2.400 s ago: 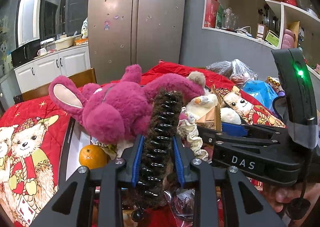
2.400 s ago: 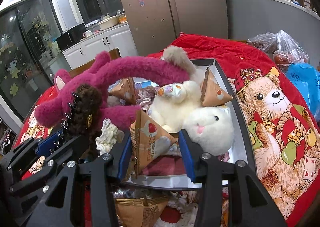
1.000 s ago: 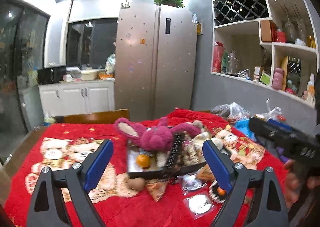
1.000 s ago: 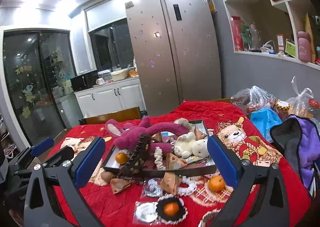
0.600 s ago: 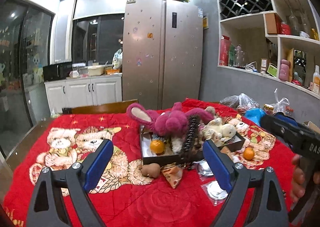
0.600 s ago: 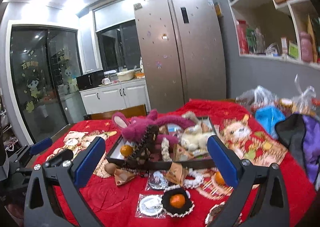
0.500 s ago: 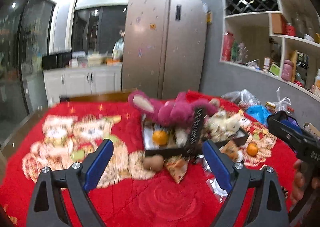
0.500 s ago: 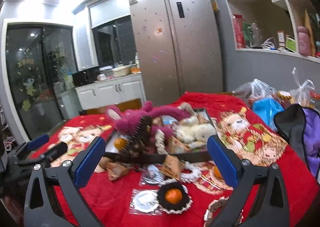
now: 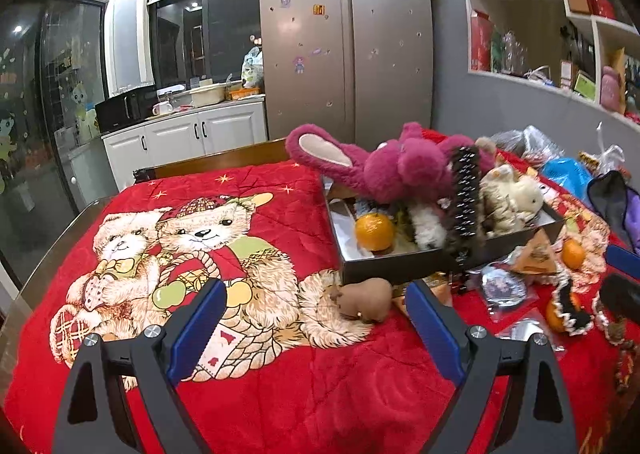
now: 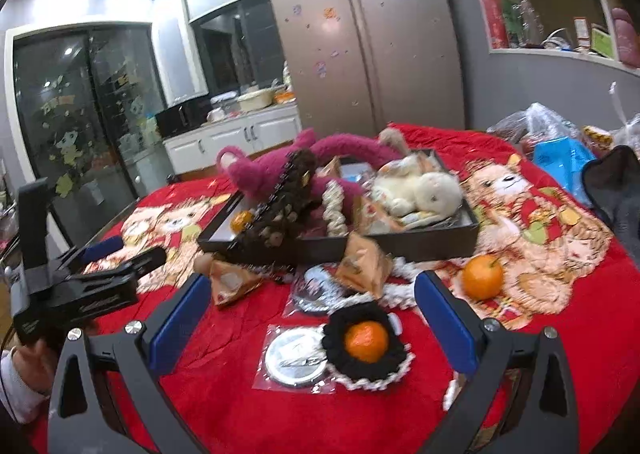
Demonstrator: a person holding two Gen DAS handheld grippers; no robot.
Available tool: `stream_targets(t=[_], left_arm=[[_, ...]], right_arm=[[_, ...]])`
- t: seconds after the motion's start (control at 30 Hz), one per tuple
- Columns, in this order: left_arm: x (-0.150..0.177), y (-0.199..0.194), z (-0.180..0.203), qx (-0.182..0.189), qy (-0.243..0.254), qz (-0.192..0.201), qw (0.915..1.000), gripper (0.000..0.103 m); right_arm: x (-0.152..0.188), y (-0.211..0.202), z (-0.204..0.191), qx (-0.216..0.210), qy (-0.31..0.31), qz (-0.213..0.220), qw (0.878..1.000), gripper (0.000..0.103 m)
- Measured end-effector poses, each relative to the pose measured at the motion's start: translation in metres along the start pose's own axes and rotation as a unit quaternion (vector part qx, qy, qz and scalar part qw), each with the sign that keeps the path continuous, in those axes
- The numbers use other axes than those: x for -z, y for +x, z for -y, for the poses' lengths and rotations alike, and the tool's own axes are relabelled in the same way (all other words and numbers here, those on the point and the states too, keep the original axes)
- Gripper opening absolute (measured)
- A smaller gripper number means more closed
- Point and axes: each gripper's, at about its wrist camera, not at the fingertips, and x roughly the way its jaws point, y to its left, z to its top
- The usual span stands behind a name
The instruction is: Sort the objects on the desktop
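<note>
Red bear-print tablecloth (image 9: 248,394), dark tray (image 10: 400,244) heaped with plush toys, both grippers (image 9: 316,324) (image 10: 312,312) gaping, empty.

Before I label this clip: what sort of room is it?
Most likely a home kitchen-dining room: a big fridge, white cabinets under a worktop, and a table under a red cloth.

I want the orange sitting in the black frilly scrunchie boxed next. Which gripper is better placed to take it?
Right. The right gripper is open with the orange almost between its fingers, just ahead. The left gripper is also open but faces the small brown plush; for it that orange lies far off to the side.
</note>
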Motion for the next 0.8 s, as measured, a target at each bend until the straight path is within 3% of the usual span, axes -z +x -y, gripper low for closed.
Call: stream_targets(t=[0.17,0.37,0.47,0.7,0.8], left_arm=[[-0.003,0.022,0.003,0.001,0.009,-0.035,0.9993,0.093],[-0.008,0.04,-0.003,-0.046,0.01,-0.058,0.9972,0.093],[-0.006,0.051,-0.012,-0.021,-0.008,-0.089,0.9957,0.093],[-0.011,0.057,-0.019,0.033,-0.017,-0.101,0.9942,0.093],[-0.013,0.06,-0.017,0.096,0.0,-0.119,0.9883,0.094]], right_arm=[[0.006,0.012,-0.015,-0.014,-0.02,-0.019,1.0,0.103],[0.001,0.037,-0.039,-0.017,-0.039,-0.039,0.998,0.103],[-0.001,0.052,-0.051,-0.022,-0.049,-0.056,0.997,0.103],[0.004,0.085,-0.075,-0.014,-0.077,-0.1,0.992,0.102],[0.003,0.094,-0.077,-0.016,-0.072,-0.107,0.992,0.102]])
